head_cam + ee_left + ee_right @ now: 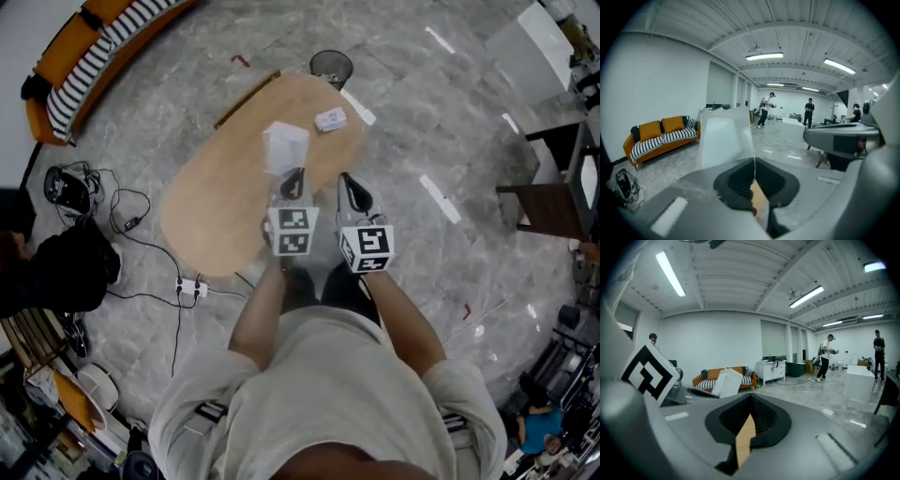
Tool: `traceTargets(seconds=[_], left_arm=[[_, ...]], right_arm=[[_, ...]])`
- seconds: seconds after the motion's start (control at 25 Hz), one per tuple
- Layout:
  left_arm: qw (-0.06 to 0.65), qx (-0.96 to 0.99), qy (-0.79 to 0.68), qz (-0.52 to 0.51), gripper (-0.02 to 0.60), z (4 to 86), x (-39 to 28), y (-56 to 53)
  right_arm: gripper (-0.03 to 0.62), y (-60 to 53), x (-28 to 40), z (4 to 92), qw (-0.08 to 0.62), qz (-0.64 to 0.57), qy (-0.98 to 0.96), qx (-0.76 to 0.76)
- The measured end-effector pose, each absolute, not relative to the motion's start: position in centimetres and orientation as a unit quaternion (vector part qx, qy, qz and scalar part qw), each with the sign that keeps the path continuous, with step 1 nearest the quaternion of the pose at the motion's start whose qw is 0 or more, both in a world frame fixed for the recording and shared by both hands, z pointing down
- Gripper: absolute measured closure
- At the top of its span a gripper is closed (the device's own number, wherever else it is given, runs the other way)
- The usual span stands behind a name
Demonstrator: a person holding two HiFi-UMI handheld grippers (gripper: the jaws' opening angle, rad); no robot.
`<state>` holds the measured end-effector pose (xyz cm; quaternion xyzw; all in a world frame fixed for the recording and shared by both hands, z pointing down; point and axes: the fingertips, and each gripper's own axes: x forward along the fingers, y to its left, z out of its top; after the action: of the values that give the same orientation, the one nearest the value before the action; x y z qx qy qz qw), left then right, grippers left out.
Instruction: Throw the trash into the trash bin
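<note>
Trash in hand: a translucent white plastic wrapper stands upright from the tips of the left gripper, held over the far half of an oval light-wood table. The left gripper view shows the pinch close up, with both jaws clenched on the sheet's lower edge and the wrapper rising left of centre. Just to the right, the right gripper is closed on nothing. Its own view shows the pads meeting with no object between them. That view also catches the wrapper from the side, next to the left gripper's black-and-white marker cube.

Only the head view shows the black mesh trash bin, which stands on the grey marble floor at the table's far end. The same goes for a small white packet lying on the tabletop between wrapper and bin. Both gripper views look level across the room instead, taking in an orange sofa with striped cushions by the white wall and people standing far off.
</note>
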<state>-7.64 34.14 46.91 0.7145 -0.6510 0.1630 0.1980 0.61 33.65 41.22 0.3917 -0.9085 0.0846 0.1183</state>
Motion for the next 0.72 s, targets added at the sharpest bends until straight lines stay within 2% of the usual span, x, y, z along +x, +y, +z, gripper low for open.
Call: traceTargets(seconds=[0.36, 0.52, 0.72], left_arm=[[0.17, 0.77, -0.601, 0.131, 0.56, 41.1, 8.5, 26.9], [0.158, 0.789, -0.58, 0.126, 0.56, 39.7, 17.3, 24.1], [0.155, 0.805, -0.562, 0.114, 0.56, 38.4, 25.0, 20.9]], right_arm=[[0.586, 26.9, 16.6, 35.3, 0.061, 0.053, -0.877, 0.474], [0.586, 24.6, 24.7, 33.6, 0.048, 0.04, -0.869, 0.491], [0.586, 21.8, 31.7, 32.1, 0.04, 0.027, -0.865, 0.499]])
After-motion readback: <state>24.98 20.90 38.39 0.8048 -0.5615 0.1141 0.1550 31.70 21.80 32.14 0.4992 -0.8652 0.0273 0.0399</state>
